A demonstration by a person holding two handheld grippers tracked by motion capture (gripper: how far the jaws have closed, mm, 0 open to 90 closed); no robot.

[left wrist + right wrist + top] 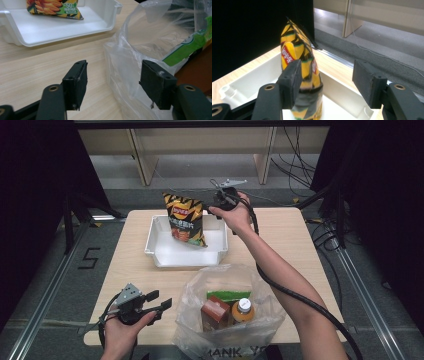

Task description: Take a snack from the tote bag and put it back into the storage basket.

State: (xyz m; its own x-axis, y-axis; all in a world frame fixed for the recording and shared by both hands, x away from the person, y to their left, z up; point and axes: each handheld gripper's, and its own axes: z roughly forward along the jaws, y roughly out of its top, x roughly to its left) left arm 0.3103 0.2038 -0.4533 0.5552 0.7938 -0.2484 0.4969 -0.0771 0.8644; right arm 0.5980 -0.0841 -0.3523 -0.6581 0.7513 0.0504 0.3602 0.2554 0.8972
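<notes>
Nearest me, my left hand-held gripper (159, 304) rests low over the worktop (125, 265) with its jaws apart on nothing, pointing at the clear plastic bag (227, 317) just beside it. That hand is the nearer one for whatever comes out next. Inside the bag I see a brown carton (214, 314), an orange bottle with a white cap (242, 311) and a green-and-white pack (229, 295). White letters on the bag's front read "ANK Y"; the rest is cut off.

Farther out, the chip bag (185, 218) stands in the white tray (165, 255), its long axis upright, leaning a little. My right hand-held gripper (211, 210) is at its upper right edge, jaws spread and off it. The red logo reads Lay's; near the bottom I make out "-50".
</notes>
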